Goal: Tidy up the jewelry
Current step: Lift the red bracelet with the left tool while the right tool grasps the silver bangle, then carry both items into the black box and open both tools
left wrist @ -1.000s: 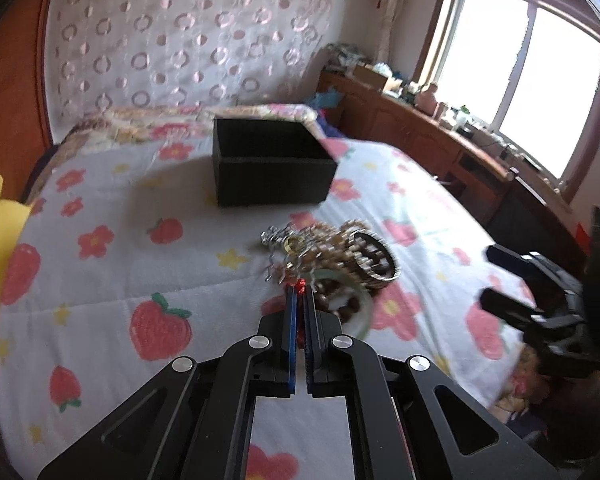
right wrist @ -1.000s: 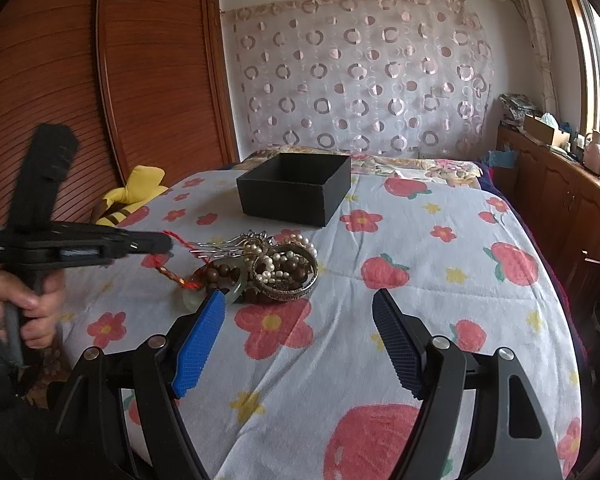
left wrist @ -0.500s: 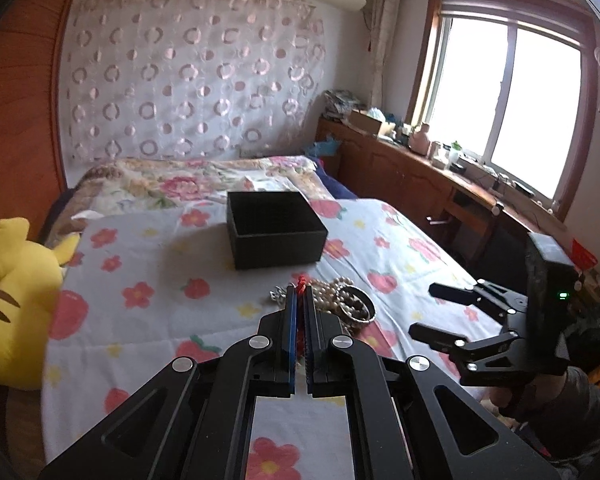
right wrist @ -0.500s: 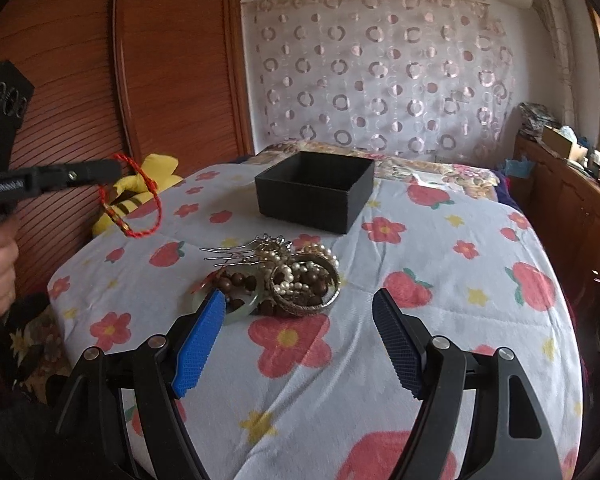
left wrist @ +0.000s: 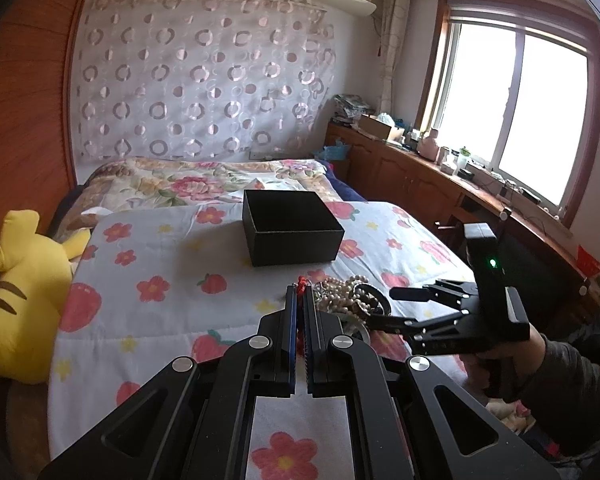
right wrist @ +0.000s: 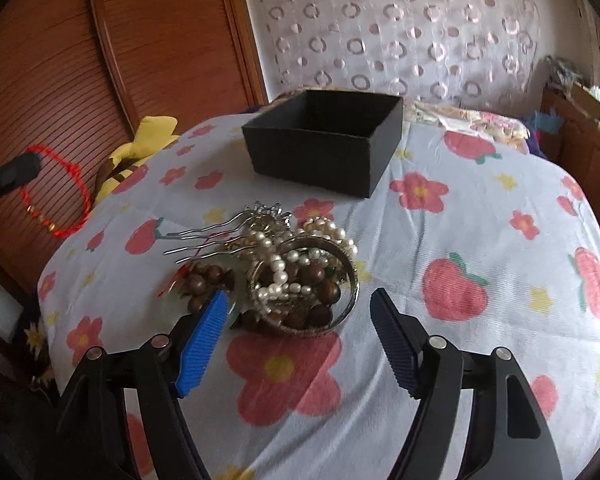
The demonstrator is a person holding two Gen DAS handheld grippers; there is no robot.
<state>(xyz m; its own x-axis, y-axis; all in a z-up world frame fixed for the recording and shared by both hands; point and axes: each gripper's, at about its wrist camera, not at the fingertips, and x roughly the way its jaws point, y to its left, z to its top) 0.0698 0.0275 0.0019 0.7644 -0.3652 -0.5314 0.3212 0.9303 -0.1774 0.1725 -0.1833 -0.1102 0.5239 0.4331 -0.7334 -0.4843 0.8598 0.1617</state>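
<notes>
My left gripper (left wrist: pixel 299 292) is shut on a red cord bracelet (left wrist: pixel 301 281) and holds it up in the air; the bracelet (right wrist: pixel 58 196) hangs as a loop from the fingertips (right wrist: pixel 20 170) at the left of the right wrist view. A pile of jewelry (right wrist: pixel 284 268) lies on the bed: pearl strands, brown wooden beads, a metal bangle and silver hair pins. An open black box (right wrist: pixel 328 140) stands behind the pile, and also shows in the left wrist view (left wrist: pixel 292 232). My right gripper (right wrist: pixel 296 312) is open and empty, low over the near side of the pile.
The bed has a flower and strawberry sheet (right wrist: pixel 480 240). A yellow plush toy (left wrist: pixel 16 292) lies at its left edge. A wooden wardrobe (right wrist: pixel 120 40) stands on the left. A low cabinet (left wrist: pixel 420 176) runs under the window on the right.
My left gripper has lifted the red bracelet off the pile and pulled back and up. My right gripper has moved forward and down, close to the pile.
</notes>
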